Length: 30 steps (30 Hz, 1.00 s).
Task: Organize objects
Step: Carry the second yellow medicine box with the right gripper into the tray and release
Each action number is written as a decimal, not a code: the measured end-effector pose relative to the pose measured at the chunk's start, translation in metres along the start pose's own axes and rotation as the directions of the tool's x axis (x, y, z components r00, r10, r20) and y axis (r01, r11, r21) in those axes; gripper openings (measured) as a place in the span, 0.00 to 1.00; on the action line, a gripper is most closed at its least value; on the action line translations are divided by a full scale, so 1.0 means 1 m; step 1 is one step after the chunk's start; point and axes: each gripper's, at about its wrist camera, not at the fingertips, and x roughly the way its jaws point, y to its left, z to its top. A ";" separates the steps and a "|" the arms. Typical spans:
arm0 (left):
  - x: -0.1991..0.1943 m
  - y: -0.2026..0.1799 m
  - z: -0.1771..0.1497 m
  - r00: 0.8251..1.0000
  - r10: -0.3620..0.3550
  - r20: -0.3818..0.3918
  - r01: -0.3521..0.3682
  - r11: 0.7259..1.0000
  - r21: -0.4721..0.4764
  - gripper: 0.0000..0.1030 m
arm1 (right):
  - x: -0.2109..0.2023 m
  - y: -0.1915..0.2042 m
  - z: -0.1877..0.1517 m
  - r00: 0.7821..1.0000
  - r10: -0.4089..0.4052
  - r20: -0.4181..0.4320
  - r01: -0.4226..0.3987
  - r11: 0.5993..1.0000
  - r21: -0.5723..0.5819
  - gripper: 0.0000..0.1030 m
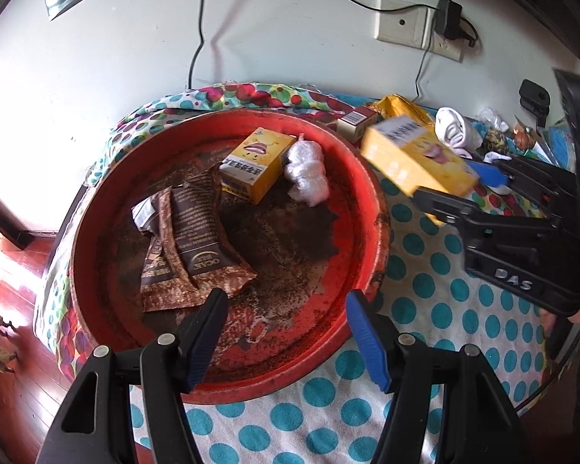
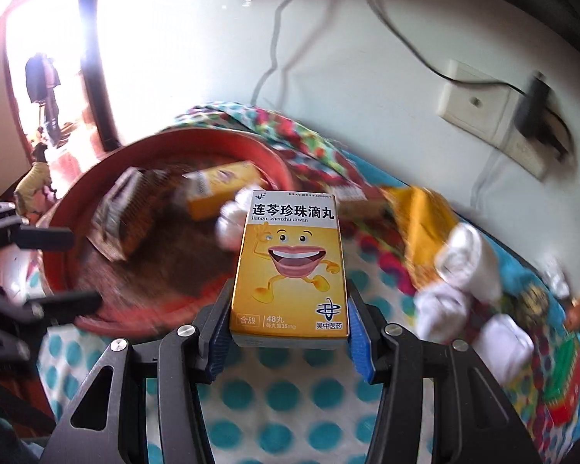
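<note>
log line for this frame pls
right gripper: shut on yellow box, beside red tray | left gripper: open, empty, above tray | tray: second box, sachets

Yellow medicine box (image 2: 290,266) with cartoon mouth, raised beside red tray (image 1: 371,193) holding matching box (image 1: 257,164), brown sachets (image 1: 189,239).

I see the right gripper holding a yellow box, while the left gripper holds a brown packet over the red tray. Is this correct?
Not quite. The left gripper holds nothing: in the left wrist view its jaws stand open over the red tray, and the brown packet lies in the tray. The right gripper does hold the yellow box.
</note>
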 end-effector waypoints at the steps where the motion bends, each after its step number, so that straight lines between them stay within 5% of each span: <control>1: -0.001 0.002 0.000 1.000 -0.004 0.001 0.004 1.000 -0.006 0.63 | 0.004 0.007 0.007 1.000 0.009 -0.001 -0.009 1.000 -0.011 0.47; 17: -0.005 0.030 -0.005 0.999 -0.034 -0.004 0.034 0.996 -0.078 0.63 | 0.073 0.055 0.048 0.992 -0.034 -0.122 0.023 0.996 -0.091 0.47; 30: -0.009 0.029 -0.005 0.999 -0.041 0.001 0.041 0.996 -0.078 0.63 | 0.092 0.063 0.057 0.990 -0.055 -0.127 0.042 0.994 -0.101 0.47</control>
